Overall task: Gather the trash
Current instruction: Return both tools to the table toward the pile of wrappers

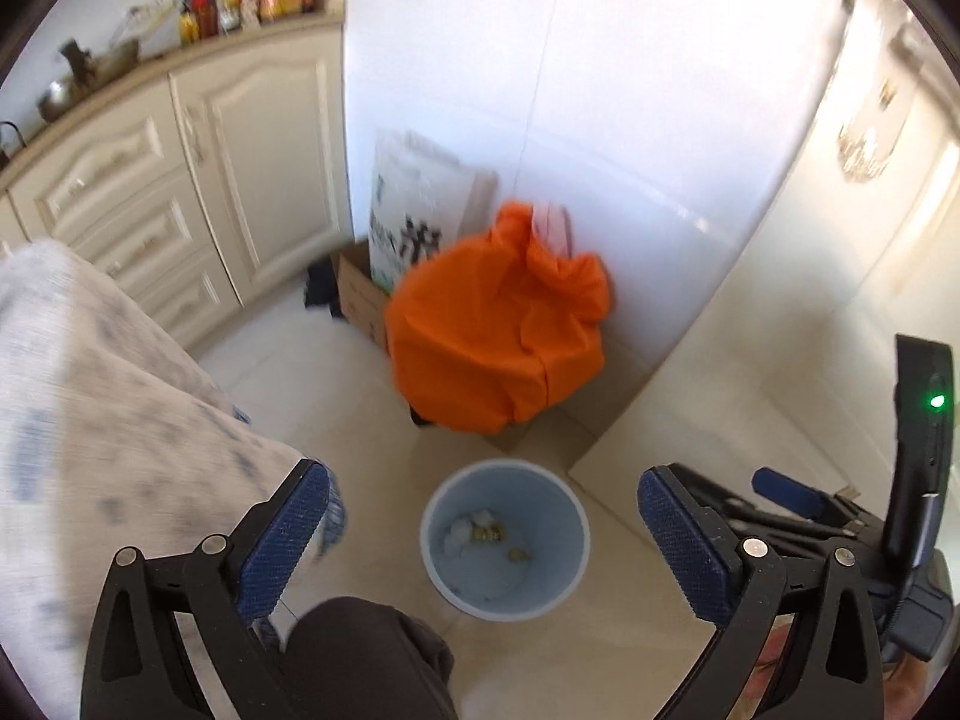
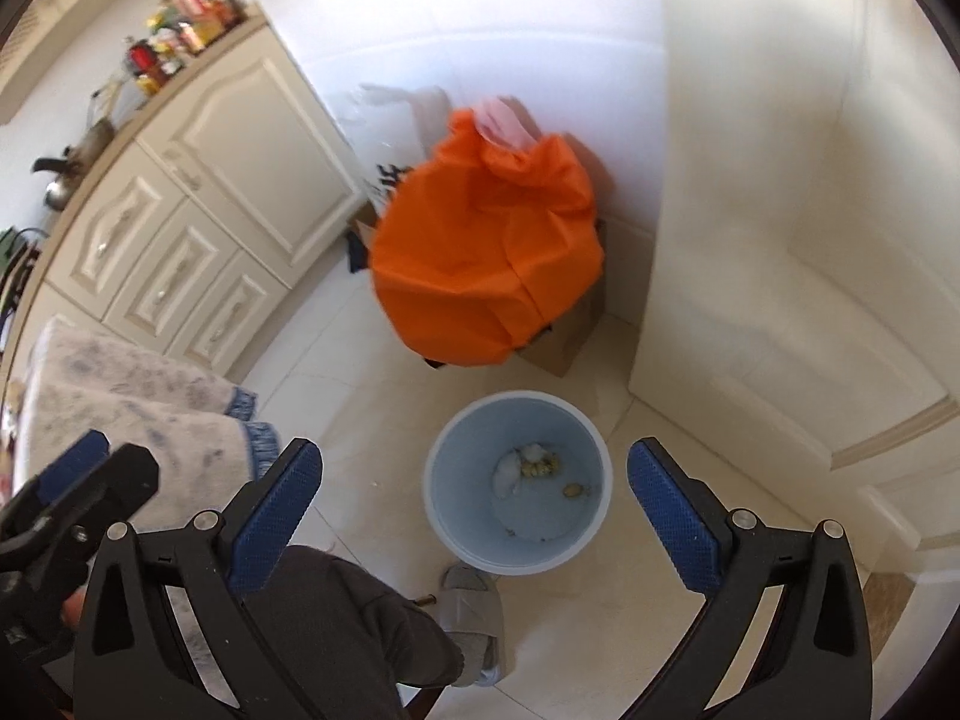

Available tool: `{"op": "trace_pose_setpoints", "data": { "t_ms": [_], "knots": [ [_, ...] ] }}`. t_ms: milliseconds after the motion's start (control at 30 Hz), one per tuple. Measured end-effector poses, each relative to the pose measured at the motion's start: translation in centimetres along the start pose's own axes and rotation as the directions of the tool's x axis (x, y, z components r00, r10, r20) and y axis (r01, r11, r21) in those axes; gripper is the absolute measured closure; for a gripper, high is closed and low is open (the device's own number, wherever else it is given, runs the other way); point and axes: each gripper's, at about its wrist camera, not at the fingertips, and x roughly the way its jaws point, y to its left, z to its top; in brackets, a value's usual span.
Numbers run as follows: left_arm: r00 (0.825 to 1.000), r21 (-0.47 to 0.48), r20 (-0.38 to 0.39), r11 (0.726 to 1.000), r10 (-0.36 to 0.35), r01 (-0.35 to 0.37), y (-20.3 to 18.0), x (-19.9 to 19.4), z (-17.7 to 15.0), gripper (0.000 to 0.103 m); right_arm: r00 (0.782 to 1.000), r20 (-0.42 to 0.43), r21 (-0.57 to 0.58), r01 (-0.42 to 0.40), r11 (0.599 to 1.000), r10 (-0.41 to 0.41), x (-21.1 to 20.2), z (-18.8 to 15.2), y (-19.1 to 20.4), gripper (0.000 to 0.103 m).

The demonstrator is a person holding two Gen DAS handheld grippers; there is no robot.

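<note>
A pale blue waste bin [image 1: 558, 576] [image 2: 462, 516] stands on the tiled floor below both grippers. At its bottom lie white crumpled scraps [image 1: 465, 531] [image 2: 516, 468] and small yellowish bits [image 1: 517, 553] [image 2: 573, 489]. My left gripper [image 1: 486, 534] hangs above the bin, open, with nothing between its blue pads [image 1: 285, 531]. My right gripper [image 2: 474, 507] is also open and empty over the bin; its blue pads [image 2: 672, 516] frame the bin's mouth. The right gripper shows at the right edge of the left wrist view, the left one at the lower left of the right wrist view.
A full orange bag [image 1: 498, 324] [image 2: 486, 252] sits against the white wall behind the bin, beside a cardboard box [image 1: 360, 288]. Cream cabinets [image 1: 180, 192] [image 2: 198, 210] carry bottles and a kettle. A patterned tablecloth [image 1: 108, 420] hangs at left. A person's dark trouser leg [image 2: 336, 624] and grey slipper [image 2: 474, 618] are near the bin.
</note>
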Motion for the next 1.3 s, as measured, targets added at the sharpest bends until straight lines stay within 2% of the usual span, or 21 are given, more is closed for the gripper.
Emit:
{"op": "trace_pose_setpoints", "data": {
  "t_ms": [133, 267, 400, 533, 600, 800, 867, 1000, 1100, 1233, 1300],
  "knots": [
    [0.995, -0.009, 0.095, 0.999, 0.04, -0.039, 1.4, -5.3, -0.7, 0.001, 0.997, 0.066, -0.05, -0.034, 0.998, 0.037, -3.7, 0.2, 3.3, 0.0],
    [0.981, -0.035, 0.177, 0.997, 0.073, -0.068, 3.0, -10.5, -2.1, 0.001, 0.989, 0.133, -0.115, -0.051, 0.992, 0.066, -7.3, 0.5, 6.9, 0.0],
    [0.962, -0.071, 0.259, 0.995, 0.086, -0.07, 5.2, -16.1, -4.1, 0.001, 0.978, 0.18, -0.18, -0.07, 0.981, 0.102, -10.3, 0.3, 10.5, 0.0],
    [0.934, -0.106, 0.33, 0.989, 0.136, -0.107, 8.0, -21.6, -6.3, 0.001, 0.962, 0.221, -0.27, -0.098, 0.958, 0.16, -13.3, -0.1, 15.3, 0.0],
    [0.917, -0.128, 0.363, 0.984, 0.165, -0.126, 9.2, -24.3, -7.5, 0.001, 0.953, 0.236, -0.309, -0.113, 0.944, 0.192, -14.4, -0.4, 17.2, 0.0],
    [0.85, -0.197, 0.458, 0.962, 0.262, -0.19, 13.1, -31.8, -11.8, 0.001, 0.909, 0.277, -0.432, -0.172, 0.885, 0.312, -18.1, -2.0, 24.5, 0.0],
    [0.825, -0.228, 0.468, 0.945, 0.318, -0.234, 14.5, -33.7, -13.5, 0.001, 0.893, 0.274, -0.473, -0.197, 0.859, 0.356, -18.9, -2.9, 26.9, 0.0],
    [0.789, -0.305, 0.479, 0.916, 0.384, -0.261, 16.8, -36.9, -17.2, 0.001, 0.865, 0.261, -0.556, -0.228, 0.799, 0.429, -20.1, -4.9, 31.3, 0.0],
    [0.749, -0.353, 0.482, 0.883, 0.455, -0.31, 18.2, -39.0, -19.6, 0.001, 0.839, 0.259, -0.609, -0.242, 0.755, 0.478, -20.8, -6.6, 34.5, 0.0],
    [0.709, -0.418, 0.472, 0.841, 0.523, -0.343, 19.8, -41.6, -22.9, 0.001, 0.819, 0.243, -0.66, -0.253, 0.707, 0.52, -21.3, -8.5, 37.5, 0.0],
    [0.692, -0.439, 0.465, 0.822, 0.552, -0.361, 19.8, -41.6, -22.8, 0.001, 0.811, 0.225, -0.685, -0.263, 0.679, 0.54, -21.3, -9.4, 38.9, 0.0]
  ]
}}
